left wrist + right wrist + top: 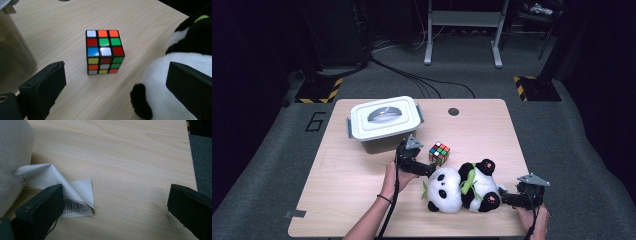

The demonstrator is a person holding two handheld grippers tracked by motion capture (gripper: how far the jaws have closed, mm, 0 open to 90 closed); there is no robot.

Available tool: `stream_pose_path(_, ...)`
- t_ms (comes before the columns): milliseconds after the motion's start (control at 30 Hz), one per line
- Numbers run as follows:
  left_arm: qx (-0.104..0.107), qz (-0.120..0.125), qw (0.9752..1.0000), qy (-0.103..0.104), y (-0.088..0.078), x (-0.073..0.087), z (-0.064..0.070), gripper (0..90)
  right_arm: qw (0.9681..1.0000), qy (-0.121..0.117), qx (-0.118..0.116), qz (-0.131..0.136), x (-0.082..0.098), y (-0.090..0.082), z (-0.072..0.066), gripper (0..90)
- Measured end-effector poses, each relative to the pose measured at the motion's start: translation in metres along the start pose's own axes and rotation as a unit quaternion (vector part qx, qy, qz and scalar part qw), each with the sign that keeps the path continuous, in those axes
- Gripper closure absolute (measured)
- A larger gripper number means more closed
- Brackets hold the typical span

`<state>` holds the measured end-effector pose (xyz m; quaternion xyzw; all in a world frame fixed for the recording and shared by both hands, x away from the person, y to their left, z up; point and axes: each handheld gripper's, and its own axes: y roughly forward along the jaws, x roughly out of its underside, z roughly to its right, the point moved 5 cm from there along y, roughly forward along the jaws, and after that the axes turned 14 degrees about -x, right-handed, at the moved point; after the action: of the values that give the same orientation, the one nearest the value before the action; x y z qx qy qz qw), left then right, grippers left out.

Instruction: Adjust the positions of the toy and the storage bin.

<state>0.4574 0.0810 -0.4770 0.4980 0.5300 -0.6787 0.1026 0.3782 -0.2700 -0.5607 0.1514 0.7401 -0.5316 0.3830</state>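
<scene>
Plush panda [462,187] lies on its back on the near half of the table [352,190], head toward the left, feet toward the right, green leaf across its chest. It sits between the two tools.

Left tool [430,170] at the panda's head end, jaws spread wide with nothing clamped. In the left gripper view one jaw stands over bare wood near the bin wall, the other lies against the panda's white fur [162,82]; a black ear shows between them, low. Left hand [393,177] behind it, cable trailing down the forearm.

Puzzle cube [439,152] stands flat on the table just beyond the left tool, just beside the panda's head; whether the two touch I cannot tell. In the left gripper view the cube [105,52] sits ahead of the jaws, not between them.

Right tool [504,196] at the panda's feet, jaws wide apart, holding nothing. Right gripper view: a white paper tag [72,195] with barcode, attached to the white fur [12,160], lies creased on the wood, partly under one jaw.

Grey lidded bin [384,122] stands at the far left of the table, lid on, handle folded flat.
</scene>
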Motion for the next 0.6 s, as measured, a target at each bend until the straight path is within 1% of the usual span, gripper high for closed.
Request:
stream_pose_path(33,0.001,0.0,1.0,0.0,0.002,-0.003,0.001,2.6,1.0,0.002,0.0,0.0,0.0,0.0,0.0,0.2)
stream_pose_path(167,0.002,-0.003,1.0,0.009,0.012,-0.012,0.004,3.0,1.0,-0.003,0.003,-0.002,0.001,0.001,-0.001,1.2)
stream_pose_path(233,0.002,-0.01,0.9998,0.016,0.018,-0.016,0.005,3.7,1.0,-0.004,0.003,-0.003,0.001,0.001,-0.001,1.3)
stream_pose_path(367,0.004,-0.029,0.9993,0.022,0.032,-0.021,0.007,4.0,1.0,-0.003,0.004,-0.002,0.001,0.001,-0.001,1.4)
stream_pose_path(400,0.002,-0.034,0.999,0.028,0.035,-0.022,0.007,4.1,1.0,-0.003,0.003,-0.001,0.001,0.001,-0.001,1.4)
stream_pose_path(433,0.003,-0.039,0.9988,0.03,0.038,-0.023,0.007,4.1,1.0,-0.003,0.003,-0.002,0.001,0.001,-0.001,1.5)
stream_pose_path(500,-0.001,-0.048,0.9982,0.035,0.044,-0.026,0.006,4.2,1.0,-0.002,0.003,-0.002,0.001,0.001,-0.001,1.5)
stream_pose_path(600,-0.001,-0.056,0.9977,0.038,0.051,-0.03,0.007,4.6,1.0,-0.002,0.002,-0.002,0.001,0.001,-0.001,1.5)
